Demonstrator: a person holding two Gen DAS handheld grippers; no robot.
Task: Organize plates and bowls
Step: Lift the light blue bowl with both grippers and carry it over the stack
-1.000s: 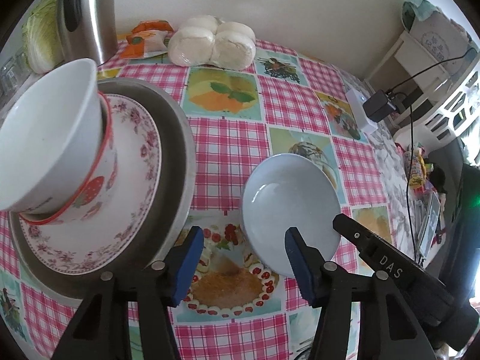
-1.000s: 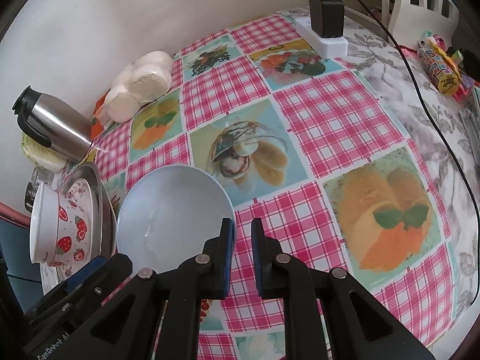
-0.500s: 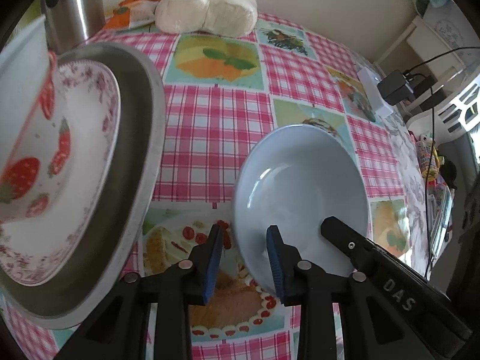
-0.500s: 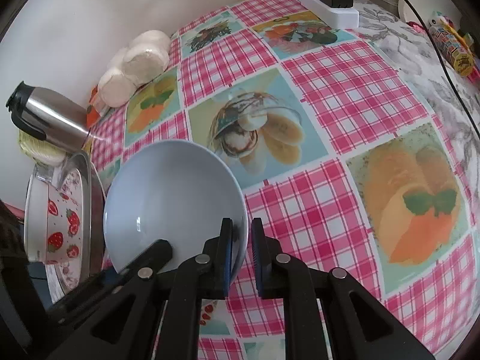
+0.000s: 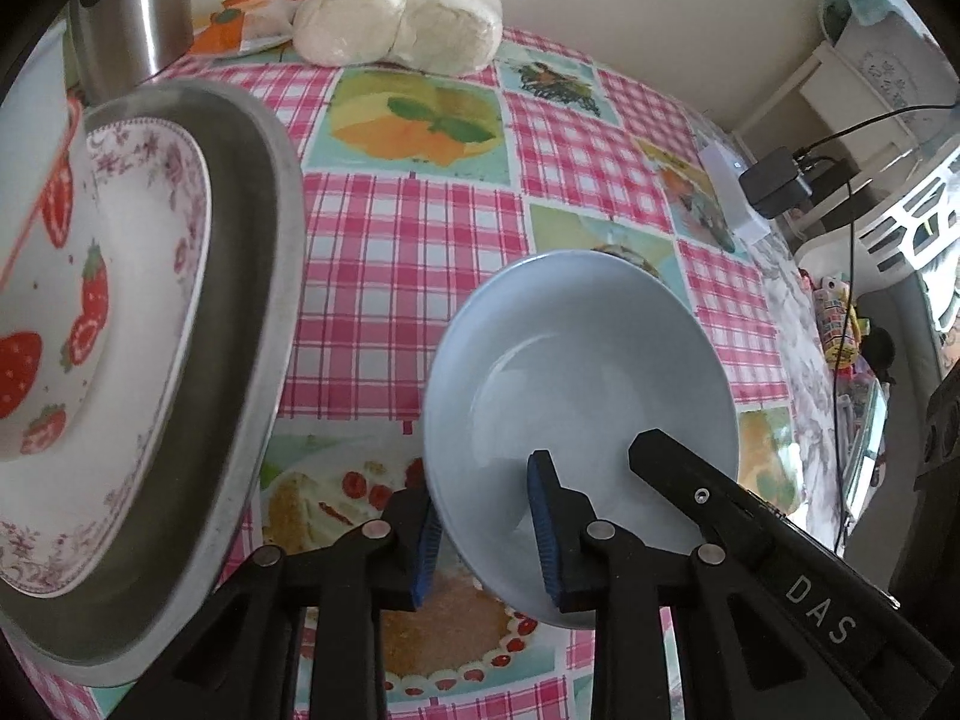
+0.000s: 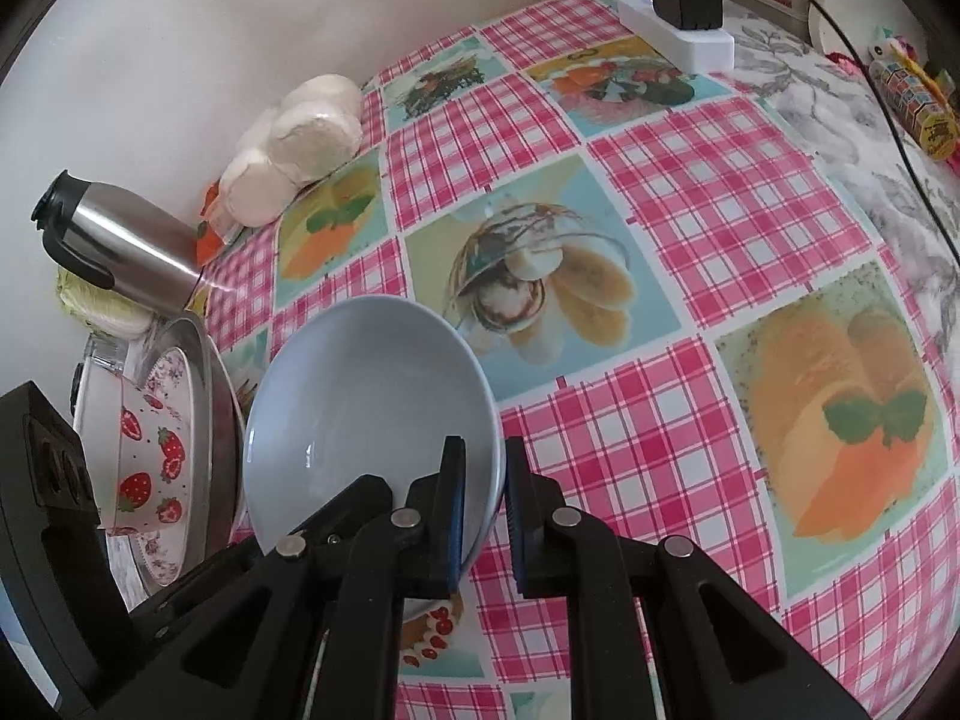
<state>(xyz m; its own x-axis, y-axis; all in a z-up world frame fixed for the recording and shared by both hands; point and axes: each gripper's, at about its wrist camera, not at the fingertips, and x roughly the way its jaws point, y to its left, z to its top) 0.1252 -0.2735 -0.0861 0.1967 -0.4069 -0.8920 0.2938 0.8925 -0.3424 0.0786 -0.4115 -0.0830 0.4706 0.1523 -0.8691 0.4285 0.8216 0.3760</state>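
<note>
Steel-grey, the round metal tray (image 5: 252, 312) stands at the far left of the table and carries a floral plate (image 5: 150, 324); on that plate sits a strawberry bowl (image 5: 54, 312) with a red rim. Behind the tray, near the wall, stands a steel thermos (image 6: 120, 252), and further right lie white buns in plastic (image 5: 402, 24). Near the middle, on the pink checked tablecloth (image 6: 720, 192), is the pale blue bowl (image 5: 576, 372), just beside the tray and apart from it. It is tilted. The left gripper (image 5: 489, 531) has one finger outside the near-left rim and one inside, the wall between them; whether the pads press it, I cannot tell. The right gripper (image 6: 483, 516) is clamped on the opposite rim. At far right, a white power strip (image 6: 678, 36) holds a black charger.
</note>
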